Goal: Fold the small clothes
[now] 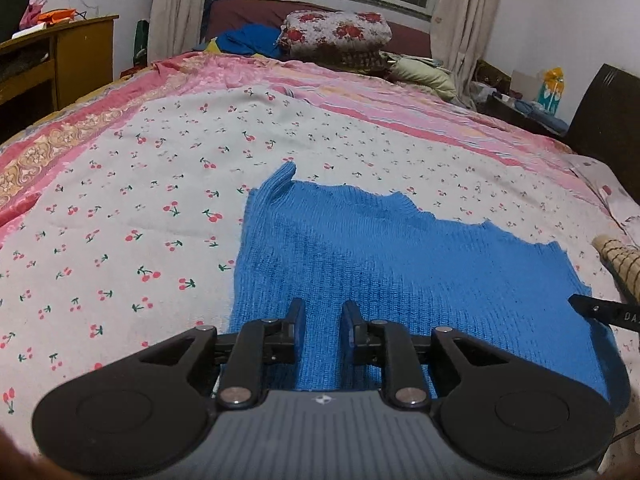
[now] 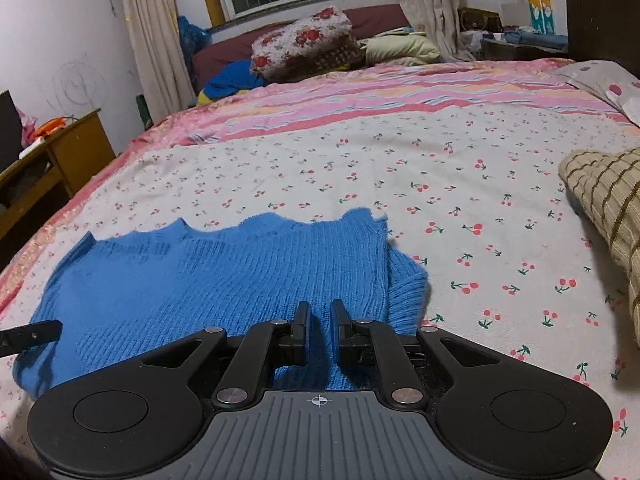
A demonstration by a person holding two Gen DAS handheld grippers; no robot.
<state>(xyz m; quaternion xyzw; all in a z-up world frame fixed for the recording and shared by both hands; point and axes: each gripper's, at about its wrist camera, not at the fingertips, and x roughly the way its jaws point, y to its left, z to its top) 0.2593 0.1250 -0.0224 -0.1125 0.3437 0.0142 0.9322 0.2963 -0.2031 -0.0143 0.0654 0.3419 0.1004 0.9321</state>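
Observation:
A blue knit sweater (image 1: 360,248) lies flat on the cherry-print sheet (image 1: 120,200), with a ribbed end sticking out at its far left corner. My left gripper (image 1: 324,312) hovers over the sweater's near left part, its jaws a little apart with no cloth pinched between them. In the right wrist view the sweater (image 2: 208,280) fills the lower left, and a ribbed fold juts out at its right edge. My right gripper (image 2: 320,312) is above the near right part, with a narrow gap between its jaws and nothing gripped. Each gripper's finger shows at the edge of the other view.
A beige striped cloth (image 2: 600,200) lies on the bed to the right of the sweater. A floral quilt (image 1: 336,32) and pillows are piled at the far end. A wooden desk (image 1: 60,52) stands to the left, and a dark headboard (image 1: 608,112) to the right.

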